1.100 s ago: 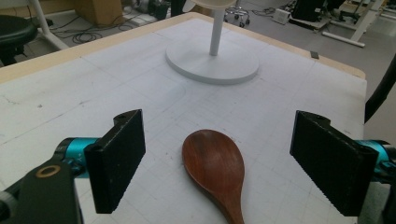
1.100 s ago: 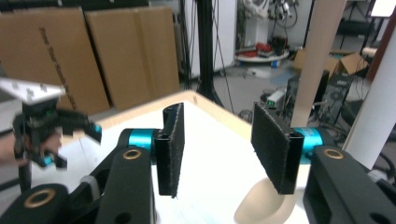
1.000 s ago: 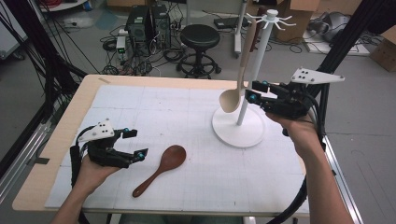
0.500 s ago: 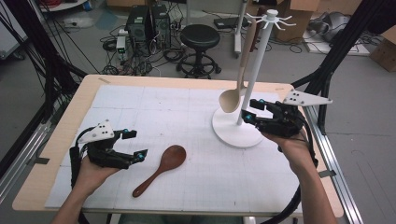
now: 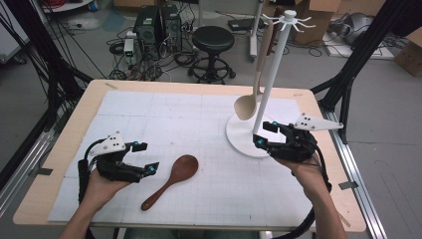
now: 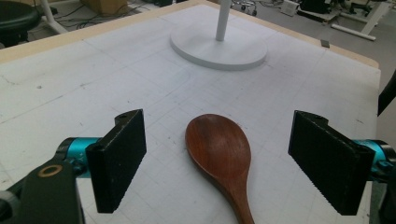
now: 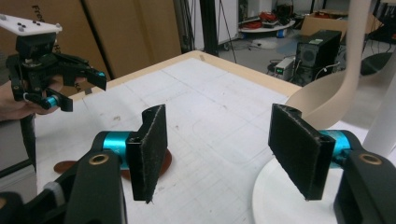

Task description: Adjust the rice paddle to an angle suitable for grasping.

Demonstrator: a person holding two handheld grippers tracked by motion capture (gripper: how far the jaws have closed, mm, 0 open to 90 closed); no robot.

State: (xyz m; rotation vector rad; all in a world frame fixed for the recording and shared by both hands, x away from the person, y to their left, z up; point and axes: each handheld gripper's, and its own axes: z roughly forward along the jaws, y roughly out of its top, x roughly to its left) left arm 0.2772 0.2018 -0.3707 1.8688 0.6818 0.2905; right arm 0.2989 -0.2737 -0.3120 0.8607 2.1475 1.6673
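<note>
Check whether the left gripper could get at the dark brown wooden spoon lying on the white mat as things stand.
Probably yes. The left gripper is open, and the dark brown wooden spoon lies flat between its fingers with bare white mat around it; nothing blocks the way.

Brown wooden spoon (image 5: 171,180) flat on the desk (image 5: 59,164)

Bowl up, handle angled toward the near edge; pale spoon (image 5: 255,82) hangs on the white stand (image 5: 268,89).

Spoon (image 5: 171,180) on table (image 5: 164,107), left of rack (image 5: 249,137); ladle (image 5: 255,84) hanging on rack.
</note>
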